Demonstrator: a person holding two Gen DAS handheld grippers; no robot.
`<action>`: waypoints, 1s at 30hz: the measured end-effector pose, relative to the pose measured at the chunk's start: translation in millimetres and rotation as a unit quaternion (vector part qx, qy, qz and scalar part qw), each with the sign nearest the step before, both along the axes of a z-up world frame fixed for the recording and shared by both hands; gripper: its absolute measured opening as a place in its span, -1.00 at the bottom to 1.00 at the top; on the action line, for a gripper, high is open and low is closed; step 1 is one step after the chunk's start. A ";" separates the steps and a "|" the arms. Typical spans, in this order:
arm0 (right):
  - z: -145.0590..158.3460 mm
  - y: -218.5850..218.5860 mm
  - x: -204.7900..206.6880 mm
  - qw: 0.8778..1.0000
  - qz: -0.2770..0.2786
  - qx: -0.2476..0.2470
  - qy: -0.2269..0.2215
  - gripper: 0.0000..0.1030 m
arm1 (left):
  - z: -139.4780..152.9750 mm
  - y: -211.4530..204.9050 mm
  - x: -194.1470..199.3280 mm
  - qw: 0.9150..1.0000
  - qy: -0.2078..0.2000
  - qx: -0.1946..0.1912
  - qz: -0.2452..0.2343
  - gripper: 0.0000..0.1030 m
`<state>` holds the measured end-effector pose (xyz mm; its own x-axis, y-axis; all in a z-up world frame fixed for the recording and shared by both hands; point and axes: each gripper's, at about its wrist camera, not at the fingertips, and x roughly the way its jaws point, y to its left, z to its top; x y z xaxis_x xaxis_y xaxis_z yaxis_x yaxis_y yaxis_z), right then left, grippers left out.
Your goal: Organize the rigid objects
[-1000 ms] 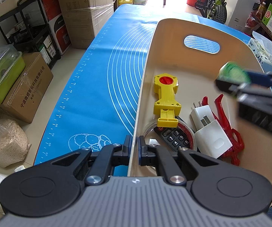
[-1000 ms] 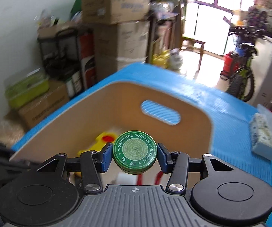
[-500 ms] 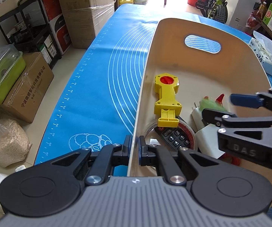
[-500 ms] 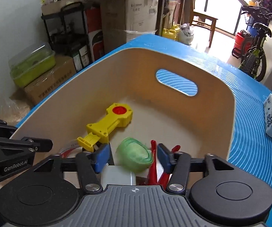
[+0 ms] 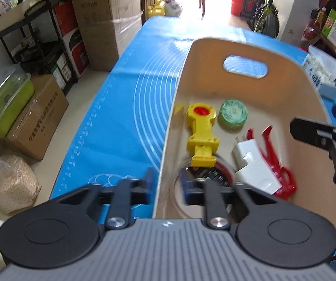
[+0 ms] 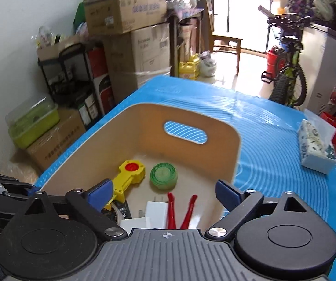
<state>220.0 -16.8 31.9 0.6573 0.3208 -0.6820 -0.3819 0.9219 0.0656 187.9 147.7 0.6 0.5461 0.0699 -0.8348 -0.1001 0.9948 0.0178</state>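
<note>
Lying in the bin (image 6: 142, 121) beside the yellow tool (image 6: 130, 178), the green tin (image 6: 163, 175) is free; right gripper (image 6: 164, 193) just spread wide, empty. Only the left view shows the left gripper (image 5: 166, 185) just parting, astride the bin's wall.

The bin (image 6: 226, 154) looks like smooth, pale bent wood with a matt face. Inside lie a glossy green tin (image 6: 163, 175), a yellow plastic tool (image 6: 128, 178) (hard, slightly shiny) and red plastic clips (image 5: 273, 154). The blue mat (image 5: 121, 107) on the surface looks smooth and rubbery, the boxes (image 6: 144, 53) cardboard.
</note>
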 end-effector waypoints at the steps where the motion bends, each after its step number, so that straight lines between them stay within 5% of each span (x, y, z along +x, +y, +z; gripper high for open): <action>1: 2.4 -3.4 -2.7 1.000 -0.004 0.002 -0.002 0.84 | 4.5 -2.2 -1.8 1.000 -0.008 0.002 -0.002 -0.13; 5: 11.2 -15.9 -13.3 1.000 -0.018 0.008 -0.006 0.88 | 23.2 -14.1 -10.0 0.999 -0.031 0.020 -0.008 0.24; 30: 55.2 -98.0 -136.2 0.996 -0.068 0.018 -0.048 0.95 | 82.6 -88.6 -117.7 0.994 -0.103 0.026 -0.026 0.33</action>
